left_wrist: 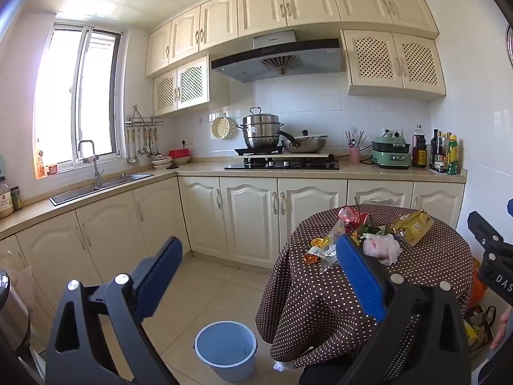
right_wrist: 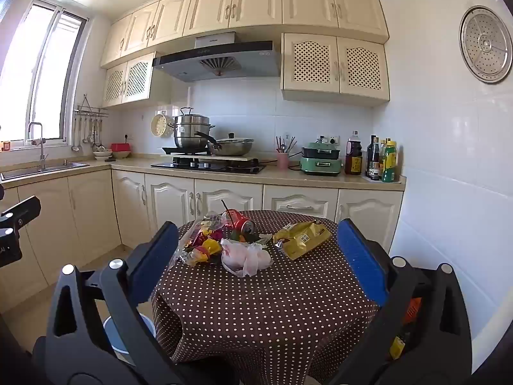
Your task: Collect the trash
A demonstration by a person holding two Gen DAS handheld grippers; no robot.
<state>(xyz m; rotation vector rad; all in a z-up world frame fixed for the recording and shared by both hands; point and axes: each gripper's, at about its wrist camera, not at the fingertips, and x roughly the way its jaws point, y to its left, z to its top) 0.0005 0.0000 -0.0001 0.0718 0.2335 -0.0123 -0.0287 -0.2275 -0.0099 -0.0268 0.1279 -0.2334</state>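
A round table under a brown polka-dot cloth (left_wrist: 320,304) (right_wrist: 256,304) holds a heap of trash. In it are a red can (left_wrist: 360,218) (right_wrist: 242,224), a crumpled yellow snack bag (left_wrist: 412,226) (right_wrist: 303,237), a pinkish plastic bag (left_wrist: 383,247) (right_wrist: 245,258) and colourful wrappers (left_wrist: 320,247) (right_wrist: 205,245). A pale blue bucket (left_wrist: 226,349) (right_wrist: 110,333) stands on the floor left of the table. My left gripper (left_wrist: 259,240) hangs open, empty, left of the table above the bucket. My right gripper (right_wrist: 258,226) is open and empty, facing the heap from short of the table's near edge.
An L-shaped counter runs behind, with a sink (left_wrist: 99,187), a hob with pots (left_wrist: 282,160) and bottles (left_wrist: 445,155). Cream cabinets (left_wrist: 250,218) stand close behind the table. Bags (left_wrist: 477,320) sit on the floor right of it, beside a hand (left_wrist: 501,327).
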